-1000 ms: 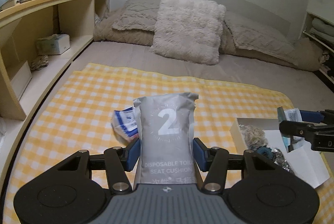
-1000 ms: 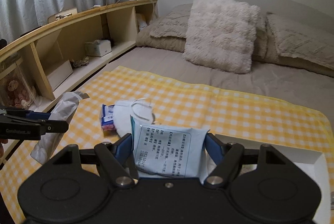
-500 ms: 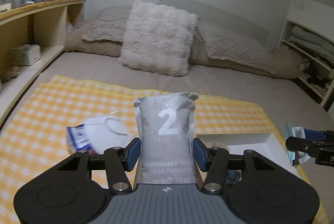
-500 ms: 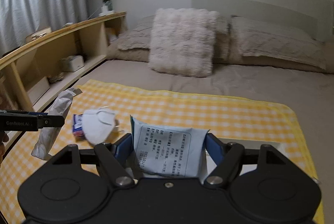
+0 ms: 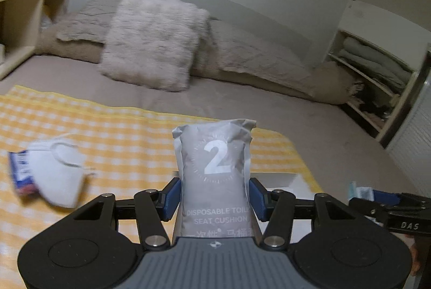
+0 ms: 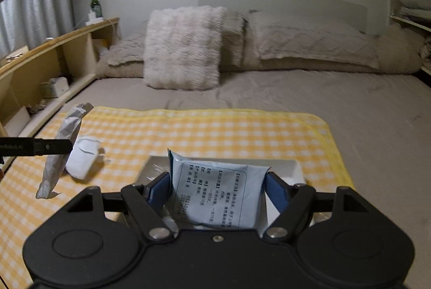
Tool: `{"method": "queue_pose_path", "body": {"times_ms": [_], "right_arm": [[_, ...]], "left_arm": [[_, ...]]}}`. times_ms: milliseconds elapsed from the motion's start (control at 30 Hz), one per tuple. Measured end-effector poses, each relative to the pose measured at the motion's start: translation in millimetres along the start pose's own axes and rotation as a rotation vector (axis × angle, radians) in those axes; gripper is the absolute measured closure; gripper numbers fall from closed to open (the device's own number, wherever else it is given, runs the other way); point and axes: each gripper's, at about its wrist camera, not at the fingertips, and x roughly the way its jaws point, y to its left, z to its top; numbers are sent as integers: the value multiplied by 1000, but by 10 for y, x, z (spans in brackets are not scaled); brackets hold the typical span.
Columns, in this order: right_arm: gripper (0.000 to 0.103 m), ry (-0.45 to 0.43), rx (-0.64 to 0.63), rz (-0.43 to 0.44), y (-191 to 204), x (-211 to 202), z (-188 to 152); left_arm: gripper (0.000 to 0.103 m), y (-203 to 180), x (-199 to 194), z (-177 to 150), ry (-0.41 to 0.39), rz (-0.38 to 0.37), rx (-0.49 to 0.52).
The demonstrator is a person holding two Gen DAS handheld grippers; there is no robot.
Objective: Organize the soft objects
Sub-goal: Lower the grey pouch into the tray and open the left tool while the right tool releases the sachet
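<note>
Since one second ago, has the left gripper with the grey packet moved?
Yes. The left gripper, shut on the grey packet, has swung right: the fluffy pillow and white mask slid leftwards in its view.

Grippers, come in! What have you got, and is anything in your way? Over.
Left gripper shut on grey seat-cushion pack. Right gripper shut on pale blue packet, white box below. White mask loose on checked cloth. Path clear.

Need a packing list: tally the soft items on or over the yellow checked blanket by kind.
Grey toilet seat cushion packet, held in left claw: 1
Pale blue packet, held in right claw: 1
White face mask: 1
Blue-and-white packet under mask: 1
Total: 4
</note>
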Motion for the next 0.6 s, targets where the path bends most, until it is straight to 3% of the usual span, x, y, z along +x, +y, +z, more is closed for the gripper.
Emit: {"method": "queue_pose_path", "body": {"times_ms": [400,600], "right_arm": [[26,18,90,-61,-612,-106,-136],[26,27,124,-76,-864,-114,-192]], "left_arm": [[49,-685,754,-316,89,-285,-223],[49,-825,1232,-607,170,-348,-347]]}}
